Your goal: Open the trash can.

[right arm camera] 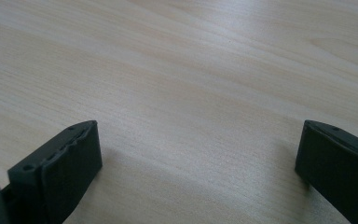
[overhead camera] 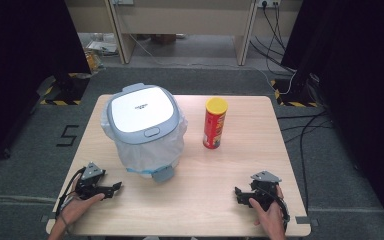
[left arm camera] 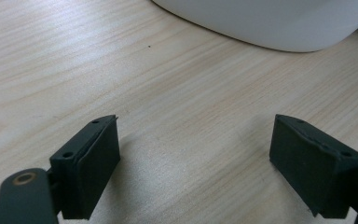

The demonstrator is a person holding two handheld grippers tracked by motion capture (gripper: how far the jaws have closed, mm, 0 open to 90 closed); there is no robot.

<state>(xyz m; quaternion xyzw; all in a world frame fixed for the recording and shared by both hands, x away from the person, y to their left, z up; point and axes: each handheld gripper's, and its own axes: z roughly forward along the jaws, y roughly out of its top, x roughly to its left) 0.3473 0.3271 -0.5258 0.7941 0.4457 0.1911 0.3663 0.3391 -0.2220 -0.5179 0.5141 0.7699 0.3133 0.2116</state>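
A white bin (overhead camera: 142, 130) with a grey-rimmed lid and a white liner bag stands on the left half of the wooden table (overhead camera: 230, 165); its lid is down. A red chip can (overhead camera: 214, 123) with a yellow cap stands upright to its right. My left gripper (overhead camera: 116, 187) rests near the front left edge, open, jaws pointing right toward the bin's foot. In the left gripper view the gripper (left arm camera: 196, 163) holds nothing and the bin's white base (left arm camera: 270, 23) lies ahead. My right gripper (overhead camera: 237, 193) rests near the front right, open (right arm camera: 198, 172) over bare wood.
A grey pedal (overhead camera: 163, 173) sticks out at the bin's front foot. Beyond the table are a grey floor, cables (overhead camera: 300, 130) at the right, dark curtains on both sides and a wooden desk frame (overhead camera: 180, 25) at the back.
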